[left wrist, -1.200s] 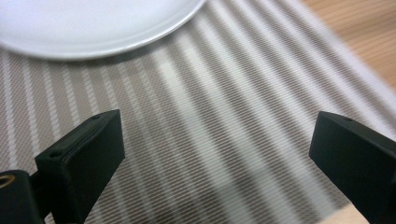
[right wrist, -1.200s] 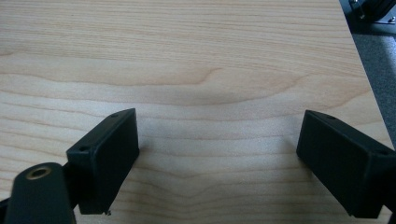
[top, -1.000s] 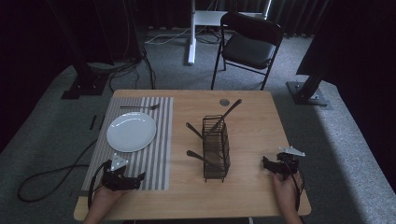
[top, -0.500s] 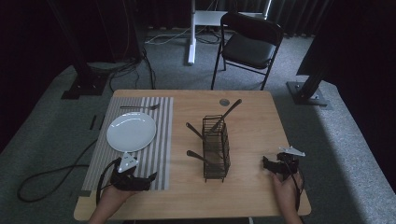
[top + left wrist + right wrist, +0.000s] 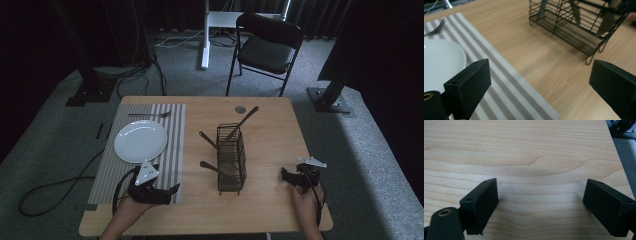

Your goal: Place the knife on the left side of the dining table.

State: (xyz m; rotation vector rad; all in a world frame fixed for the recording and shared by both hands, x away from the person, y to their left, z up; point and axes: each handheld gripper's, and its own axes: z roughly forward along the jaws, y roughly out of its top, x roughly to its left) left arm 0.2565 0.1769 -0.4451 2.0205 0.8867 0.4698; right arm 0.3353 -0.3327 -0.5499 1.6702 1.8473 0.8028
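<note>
Rightward along the near edge, the left gripper (image 5: 172,190) has been shifted, jaws wide and empty; the wire caddy (image 5: 231,160) with 3 utensils stands ahead-right mid-table, nearer it than the right gripper (image 5: 284,175), likewise wide.

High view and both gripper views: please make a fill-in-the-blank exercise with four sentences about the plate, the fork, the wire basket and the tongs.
1. The white plate lies on a striped ____.
2. The fork lies on the far side of the ____.
3. The utensils stand in a black wire ____.
4. The left tongs and the right tongs both have their jaws ____, with nothing between them.

Missing words: mat; plate; basket; open
</note>
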